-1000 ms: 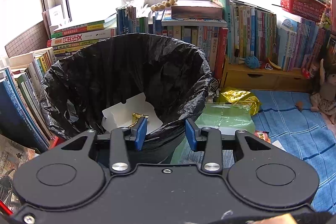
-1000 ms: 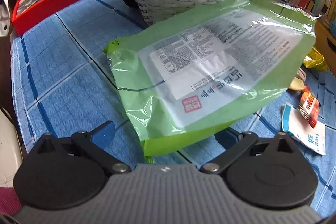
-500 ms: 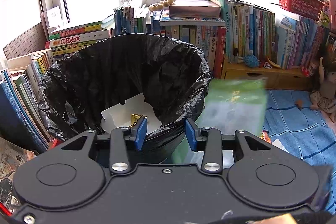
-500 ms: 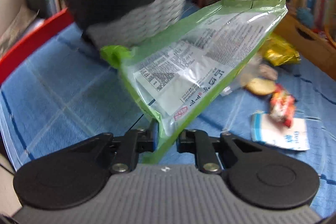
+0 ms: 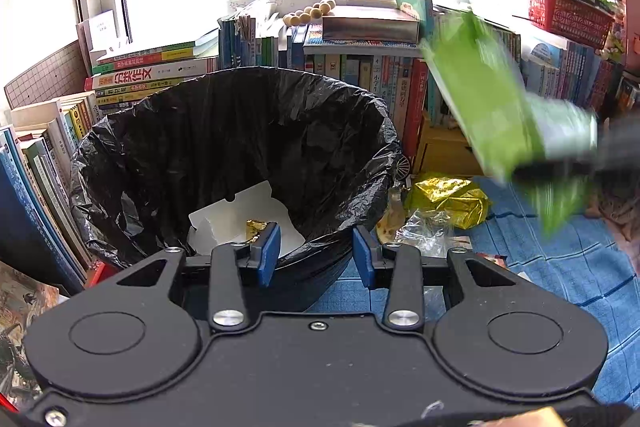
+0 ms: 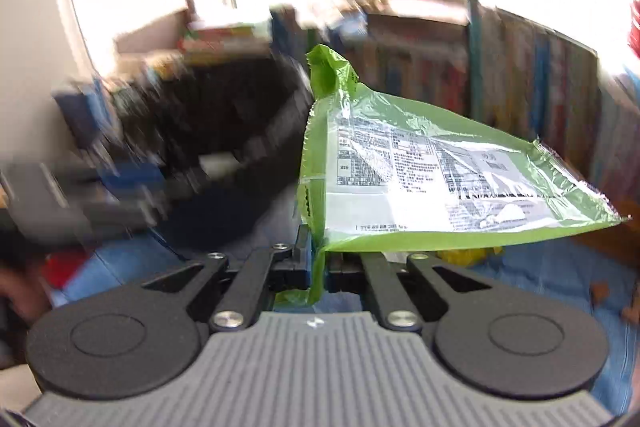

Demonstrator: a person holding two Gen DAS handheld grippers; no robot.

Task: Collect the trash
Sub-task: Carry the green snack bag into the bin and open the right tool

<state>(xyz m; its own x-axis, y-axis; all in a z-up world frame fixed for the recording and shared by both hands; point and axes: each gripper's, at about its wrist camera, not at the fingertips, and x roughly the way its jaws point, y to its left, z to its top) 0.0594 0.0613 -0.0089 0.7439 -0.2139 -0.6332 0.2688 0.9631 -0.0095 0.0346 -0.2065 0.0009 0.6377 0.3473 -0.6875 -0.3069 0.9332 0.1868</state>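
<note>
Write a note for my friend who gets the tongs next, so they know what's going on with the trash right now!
Right tongs: shut on the green wrapper, lifted off the blue mat, beside the bin.
Left tongs: open, holding nothing, at the near rim of the bin.
Bin: black liner, already holds a white carton and a small gold wrapper.
Done: green wrapper picked up.
Left: drop it in the bin, then collect what lies on the mat right of the bin: gold foil bag, clear plastic wrapper, and small scraps near it.
</note>
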